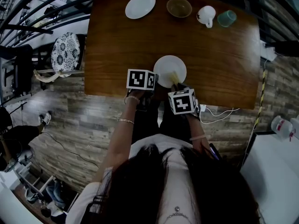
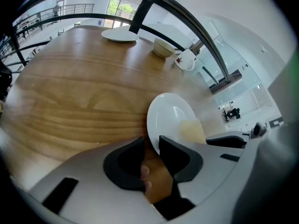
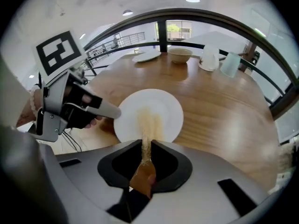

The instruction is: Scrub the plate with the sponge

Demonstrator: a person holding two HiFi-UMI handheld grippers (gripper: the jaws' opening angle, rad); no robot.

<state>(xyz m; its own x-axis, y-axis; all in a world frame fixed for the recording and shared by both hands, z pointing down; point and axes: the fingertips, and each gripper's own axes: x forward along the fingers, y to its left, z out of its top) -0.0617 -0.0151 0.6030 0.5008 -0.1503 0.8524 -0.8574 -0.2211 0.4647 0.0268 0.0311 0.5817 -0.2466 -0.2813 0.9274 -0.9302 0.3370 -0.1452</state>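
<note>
**Fig. Plate scrub, seen from the head view and both gripper views.**

**Arms.** I'm watching the L forearm (image 1: 120, 134) and R forearm (image 1: 199, 140) reaching fwd from the body, side by side, over the near edge of the table (image 1: 112, 45). Both are angling inward toward the same spot. Both tools are pointing steeply down, L one at the plate's left side and R one at its near-right side.

**L tongs** (image 2: 152, 144). Jaws are clamping the plate's (image 1: 169, 70) near-left rim. The white edge is running btwn the two dark pads, w/ a pad on each face.

**R tongs** (image 3: 147, 146). Jaws are pinching the sponge (image 3: 148, 118), which is showing edge-on as a thin strip btwn the pads and sticking out ahead of them.

**Plate.** It is white, round and plain, w/ a shallow rim, and is sitting at the ctr of the table's near edge. I'm not able to tell whether the clamped rim is lifting off the wood.

**Sponge.** It is pale yellow and is reading as a blurred smear. Its free end is pressing on the plate's face, approx. mid-plate in the R gripper view and right of ctr in the head view.

**Far edge of table.** A second plate (image 1: 140, 6), a bowl (image 1: 179, 7), a white mug (image 1: 206, 16) and a green cup (image 1: 226, 18) are standing in a row, well apart from the work.
</note>
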